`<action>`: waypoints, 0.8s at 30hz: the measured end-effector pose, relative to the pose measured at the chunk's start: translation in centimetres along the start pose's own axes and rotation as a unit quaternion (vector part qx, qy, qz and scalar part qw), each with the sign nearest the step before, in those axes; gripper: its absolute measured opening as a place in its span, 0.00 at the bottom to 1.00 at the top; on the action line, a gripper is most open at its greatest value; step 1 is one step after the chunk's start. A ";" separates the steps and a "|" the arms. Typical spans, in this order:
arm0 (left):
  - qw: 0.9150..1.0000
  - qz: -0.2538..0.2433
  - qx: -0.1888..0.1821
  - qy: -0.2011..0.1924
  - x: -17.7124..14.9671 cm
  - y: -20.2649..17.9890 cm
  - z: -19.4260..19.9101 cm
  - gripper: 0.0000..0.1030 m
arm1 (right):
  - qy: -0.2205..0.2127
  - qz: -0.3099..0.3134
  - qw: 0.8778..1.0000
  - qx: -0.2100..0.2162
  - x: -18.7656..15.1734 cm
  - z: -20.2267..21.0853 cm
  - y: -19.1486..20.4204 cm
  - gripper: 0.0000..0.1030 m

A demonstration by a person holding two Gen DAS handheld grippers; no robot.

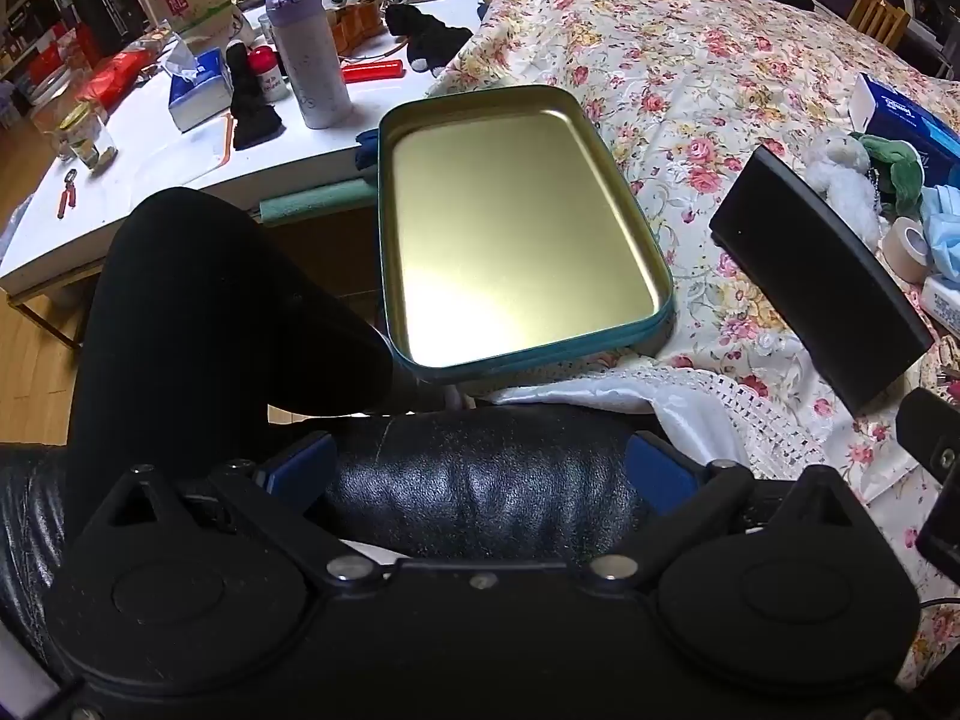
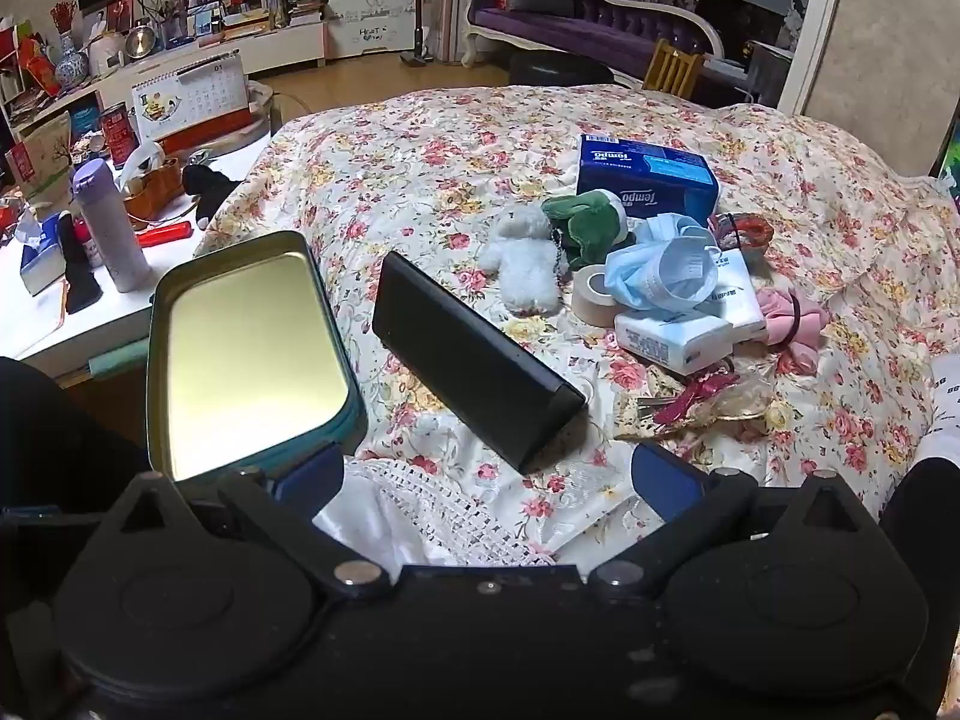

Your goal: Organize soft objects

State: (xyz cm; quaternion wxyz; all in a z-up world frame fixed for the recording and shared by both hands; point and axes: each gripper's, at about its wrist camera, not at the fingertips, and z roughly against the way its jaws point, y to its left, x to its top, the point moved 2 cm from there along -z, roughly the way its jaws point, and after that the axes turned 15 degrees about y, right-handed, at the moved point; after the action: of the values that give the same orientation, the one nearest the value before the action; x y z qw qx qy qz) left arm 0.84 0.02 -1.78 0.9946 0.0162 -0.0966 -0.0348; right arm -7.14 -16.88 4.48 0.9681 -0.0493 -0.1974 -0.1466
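Both the left gripper [image 1: 480, 468] and right gripper [image 2: 489, 474] stood wide apart, holding nothing, their fingertips cut off by the housings. The white plush toy [image 2: 522, 264], green plush [image 2: 591, 222] and blue face masks [image 2: 660, 270] lay heaped on the floral bedspread [image 2: 420, 180], partly overlapping, apart from the empty tin tray [image 2: 240, 354] at the bed's edge.

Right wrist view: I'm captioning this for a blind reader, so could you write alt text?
An open right gripper hovers over a floral bedspread, holding nothing. Ahead lie an empty tin tray, a black case and a pile with a white plush toy, a green plush toy, face masks and tissue packs.
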 end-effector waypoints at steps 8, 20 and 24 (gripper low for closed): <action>1.000 0.003 -0.007 0.004 -0.2 -0.1 0.0 0.97 | 0.000 0.000 1.000 0.001 -0.1 -0.2 0.2 0.99; 1.000 0.001 -0.008 0.006 0.0 -0.1 -0.1 0.97 | -0.001 0.001 1.000 0.001 -0.1 0.1 0.1 0.99; 1.000 0.002 -0.008 0.006 -0.2 -0.1 -0.1 0.97 | -0.001 0.000 1.000 0.001 -0.1 0.1 0.0 0.99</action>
State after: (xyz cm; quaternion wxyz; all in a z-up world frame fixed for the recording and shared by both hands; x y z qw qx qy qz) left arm 0.69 -0.11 -1.87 0.9953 0.0078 -0.0907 -0.0332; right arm -7.23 -16.80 4.51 0.9679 -0.0487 -0.1990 -0.1458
